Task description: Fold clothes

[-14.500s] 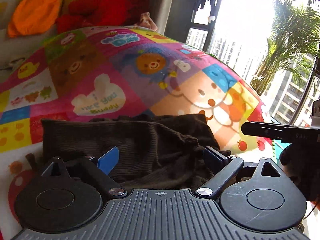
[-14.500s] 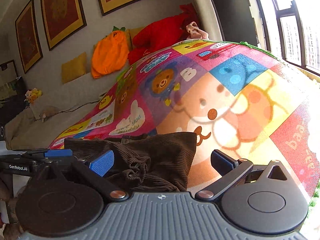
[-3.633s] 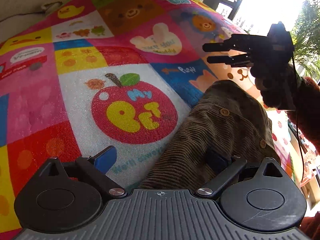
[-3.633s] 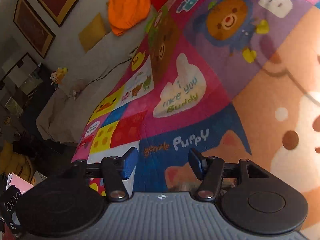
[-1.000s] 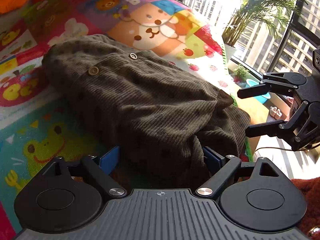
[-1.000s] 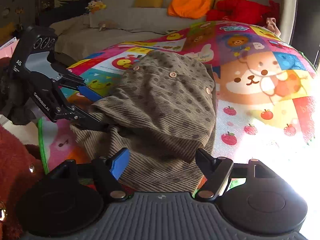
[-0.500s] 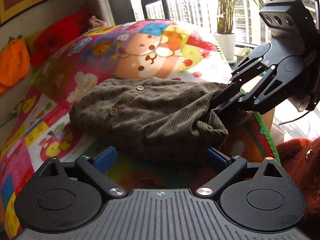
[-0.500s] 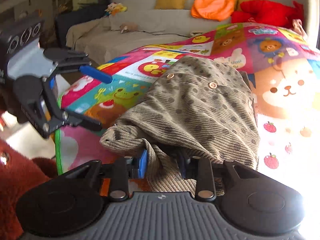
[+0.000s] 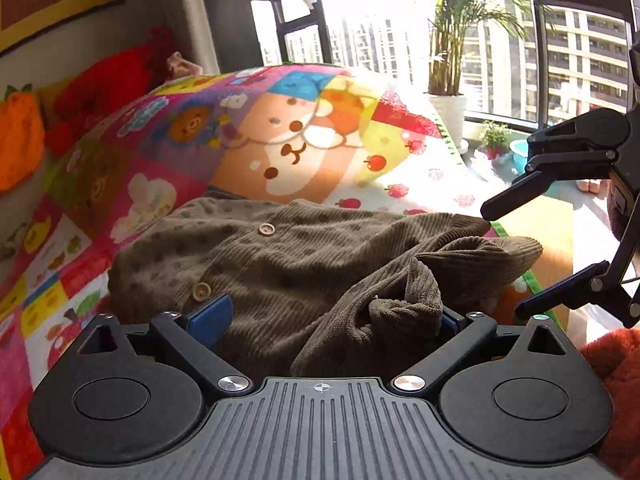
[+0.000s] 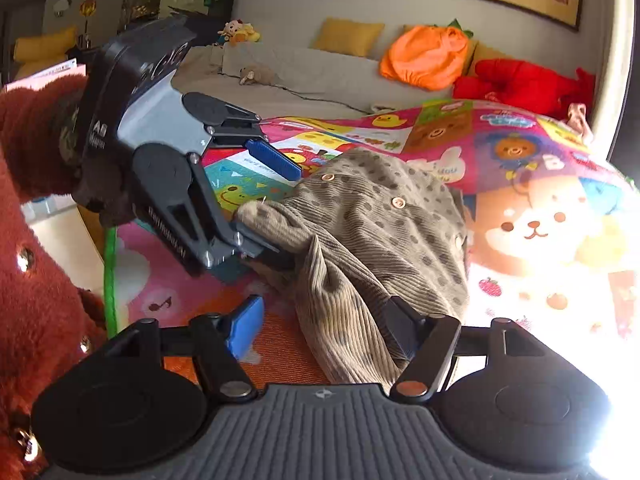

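Only the right wrist view shows the left claw (image 10: 276,208) agape around the cardigan (image 10: 372,216).

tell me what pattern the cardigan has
Olive-brown ribbed knit with darker polka dots, on the cardigan; clearest in the right wrist view.

Probably a home: sofa (image 10: 304,76), cartoon play mat (image 9: 304,152), plush toys (image 10: 524,82).

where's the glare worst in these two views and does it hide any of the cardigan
Left wrist view: the window blows out to white, washing the far mat; the brown cardigan stays readable. Right wrist view: the lower right of the mat burns out to white, just beyond the cardigan, whose dots and buttons stay clear.
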Motion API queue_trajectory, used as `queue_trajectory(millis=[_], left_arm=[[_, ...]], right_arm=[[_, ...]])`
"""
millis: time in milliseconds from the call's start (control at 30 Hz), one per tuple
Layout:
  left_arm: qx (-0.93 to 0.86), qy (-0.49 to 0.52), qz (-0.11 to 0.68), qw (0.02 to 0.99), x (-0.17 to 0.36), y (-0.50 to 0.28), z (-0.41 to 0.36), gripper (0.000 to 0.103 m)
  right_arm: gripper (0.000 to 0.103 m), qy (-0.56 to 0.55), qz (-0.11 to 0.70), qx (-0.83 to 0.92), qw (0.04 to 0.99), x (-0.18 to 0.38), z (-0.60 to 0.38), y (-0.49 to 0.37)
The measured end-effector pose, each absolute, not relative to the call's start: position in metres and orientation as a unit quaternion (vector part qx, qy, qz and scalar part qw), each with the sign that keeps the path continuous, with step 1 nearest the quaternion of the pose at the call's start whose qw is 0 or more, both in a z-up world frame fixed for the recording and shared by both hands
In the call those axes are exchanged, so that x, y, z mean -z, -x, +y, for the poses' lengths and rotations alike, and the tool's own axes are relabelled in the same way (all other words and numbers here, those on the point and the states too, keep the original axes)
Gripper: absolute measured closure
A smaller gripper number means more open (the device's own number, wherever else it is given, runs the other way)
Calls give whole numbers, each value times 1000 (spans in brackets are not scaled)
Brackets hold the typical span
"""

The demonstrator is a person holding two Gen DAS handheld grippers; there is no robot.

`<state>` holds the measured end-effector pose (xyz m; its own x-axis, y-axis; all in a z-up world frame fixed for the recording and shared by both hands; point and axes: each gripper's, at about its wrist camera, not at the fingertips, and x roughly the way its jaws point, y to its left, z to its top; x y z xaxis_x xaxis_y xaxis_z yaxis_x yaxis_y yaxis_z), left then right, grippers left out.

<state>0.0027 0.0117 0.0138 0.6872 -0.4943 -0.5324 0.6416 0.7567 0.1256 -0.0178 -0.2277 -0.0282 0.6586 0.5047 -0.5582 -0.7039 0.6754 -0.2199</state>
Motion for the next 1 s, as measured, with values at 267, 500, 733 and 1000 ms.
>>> queue_trajectory(millis=[267, 500, 733, 1000], left_arm=[[341, -148, 250, 894, -19, -11, 14, 3], [346, -221, 220, 885, -12, -4, 20, 1], [344, -170, 225, 896, -12, -66, 9, 48], [312, -26, 263, 913, -27, -121, 49, 75]], right_arm=[[40, 330, 160, -330, 870, 49, -184, -15], [82, 248, 201, -364, 875, 8, -194, -59], [83, 268, 184, -387, 863, -28, -188, -81], [29, 225, 118, -347, 903, -46, -235, -71]])
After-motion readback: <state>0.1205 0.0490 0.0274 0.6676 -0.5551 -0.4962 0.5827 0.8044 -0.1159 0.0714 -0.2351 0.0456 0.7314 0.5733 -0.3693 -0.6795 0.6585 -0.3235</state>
